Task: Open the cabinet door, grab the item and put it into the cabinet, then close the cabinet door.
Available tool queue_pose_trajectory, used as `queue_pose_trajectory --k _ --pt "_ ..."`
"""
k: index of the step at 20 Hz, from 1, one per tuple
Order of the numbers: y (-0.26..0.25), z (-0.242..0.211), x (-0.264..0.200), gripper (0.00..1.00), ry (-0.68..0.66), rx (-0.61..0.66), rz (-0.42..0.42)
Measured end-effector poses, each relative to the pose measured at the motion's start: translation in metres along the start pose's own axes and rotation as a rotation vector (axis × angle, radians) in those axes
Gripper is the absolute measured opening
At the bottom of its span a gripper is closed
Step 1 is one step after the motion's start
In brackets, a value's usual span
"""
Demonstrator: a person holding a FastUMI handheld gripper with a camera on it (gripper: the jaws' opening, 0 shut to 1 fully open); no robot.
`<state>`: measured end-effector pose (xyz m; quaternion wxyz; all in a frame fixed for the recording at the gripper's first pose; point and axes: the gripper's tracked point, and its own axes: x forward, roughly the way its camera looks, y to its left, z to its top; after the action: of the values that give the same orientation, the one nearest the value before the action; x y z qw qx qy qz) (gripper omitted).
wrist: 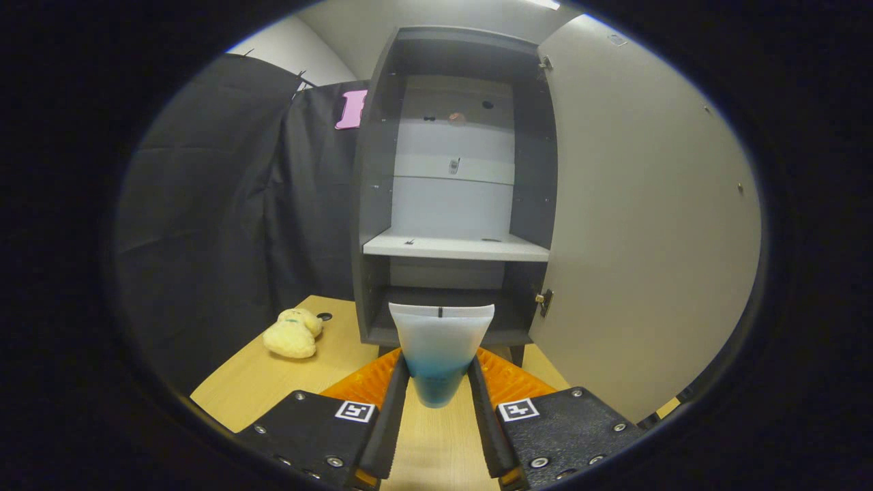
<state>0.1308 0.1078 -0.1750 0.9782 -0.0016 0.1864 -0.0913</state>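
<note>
So the gripper (pixel 438 385) has both fingers clamped on a translucent tube (pixel 440 351) with a blue lower end, held upright right in front of the cabinet (pixel 382 204). The cabinet door (pixel 648 218) is swung wide open to the right, with one pale shelf (pixel 455 247) inside. Off to the left a yellow plush toy (pixel 293 333) lies on the wooden table (pixel 436 450), near the cabinet's base.

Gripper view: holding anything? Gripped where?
Yes. The hand-held gripper is shut on a translucent white tube with a blue lower end, its fingers pressing the narrow blue part from both sides.
</note>
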Motion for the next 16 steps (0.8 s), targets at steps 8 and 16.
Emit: queue_pose_trajectory --k 8,16 --pt "-0.012 0.076 0.050 0.51 -0.045 0.021 -0.052" --pt "-0.015 0.119 0.116 0.51 -0.055 0.029 -0.084"
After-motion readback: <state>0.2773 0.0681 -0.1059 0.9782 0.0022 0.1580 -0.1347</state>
